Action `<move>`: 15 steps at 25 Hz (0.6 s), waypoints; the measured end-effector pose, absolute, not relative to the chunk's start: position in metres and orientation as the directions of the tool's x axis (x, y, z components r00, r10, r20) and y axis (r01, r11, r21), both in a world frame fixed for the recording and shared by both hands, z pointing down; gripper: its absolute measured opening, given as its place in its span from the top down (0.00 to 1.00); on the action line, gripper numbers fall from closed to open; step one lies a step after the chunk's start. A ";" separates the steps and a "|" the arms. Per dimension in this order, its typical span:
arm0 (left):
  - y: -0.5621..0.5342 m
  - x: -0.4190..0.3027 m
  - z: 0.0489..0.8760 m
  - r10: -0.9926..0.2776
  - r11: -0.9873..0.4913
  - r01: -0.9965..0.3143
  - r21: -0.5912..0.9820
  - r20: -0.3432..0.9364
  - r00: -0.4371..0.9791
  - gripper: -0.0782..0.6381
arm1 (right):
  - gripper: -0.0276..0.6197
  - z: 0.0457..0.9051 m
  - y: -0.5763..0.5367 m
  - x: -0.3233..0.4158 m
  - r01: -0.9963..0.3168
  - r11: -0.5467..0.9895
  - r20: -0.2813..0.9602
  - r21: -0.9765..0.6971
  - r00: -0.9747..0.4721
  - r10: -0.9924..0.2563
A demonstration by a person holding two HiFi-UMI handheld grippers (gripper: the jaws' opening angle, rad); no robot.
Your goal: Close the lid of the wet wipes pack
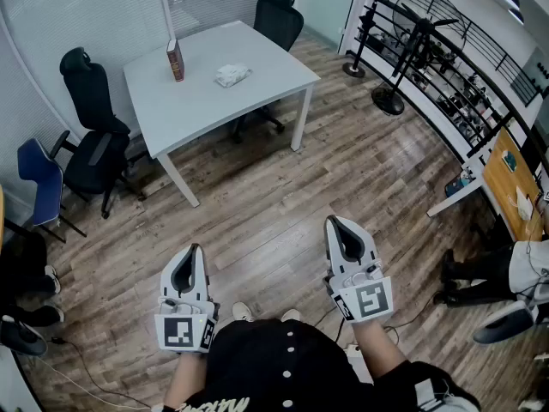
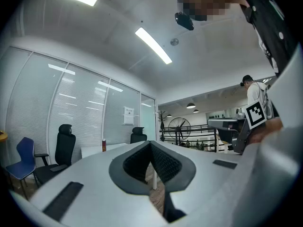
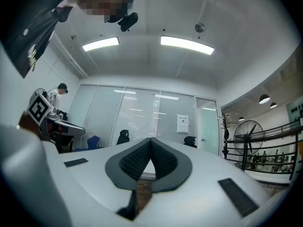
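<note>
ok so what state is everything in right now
left gripper: jaws shut, empty
right gripper: jaws shut, empty
wipes pack: lying on the table, untouched; lid too small to tell
box: standing upright on the table

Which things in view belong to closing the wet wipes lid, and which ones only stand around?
For the job: wet wipes pack on the white table; left gripper and right gripper, both shut and empty.
Only around: brown box on the same table, black office chairs, blue chair, standing fan.
</note>
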State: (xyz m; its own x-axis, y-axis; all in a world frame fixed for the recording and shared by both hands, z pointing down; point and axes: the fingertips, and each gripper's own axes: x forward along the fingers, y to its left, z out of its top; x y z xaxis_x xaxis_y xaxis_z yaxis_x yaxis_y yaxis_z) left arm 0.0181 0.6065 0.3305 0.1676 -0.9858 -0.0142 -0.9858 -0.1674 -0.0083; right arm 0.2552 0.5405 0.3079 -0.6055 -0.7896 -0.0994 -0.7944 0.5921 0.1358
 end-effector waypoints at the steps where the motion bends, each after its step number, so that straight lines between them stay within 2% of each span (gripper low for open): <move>1: 0.606 0.017 0.330 -0.986 -0.166 -0.986 -0.008 -0.014 0.166 0.88 | 0.91 0.307 0.540 0.255 -0.795 0.592 -0.101 0.133 -0.605 -0.790; 7: 0.606 0.015 0.329 -0.986 -0.163 -0.987 -0.006 -0.016 0.163 0.88 | 0.91 0.301 0.546 0.256 -0.777 0.627 -0.160 0.060 -0.627 -0.762; 11: 0.606 0.012 0.330 -0.987 -0.161 -0.987 -0.006 -0.014 0.161 0.88 | 0.91 0.308 0.546 0.251 -0.774 0.625 -0.116 0.099 -0.633 -0.765; 15: 0.605 0.009 0.332 -0.987 -0.163 -0.987 0.002 -0.012 0.162 0.88 | 0.91 0.311 0.546 0.250 -0.774 0.630 -0.101 0.071 -0.633 -0.767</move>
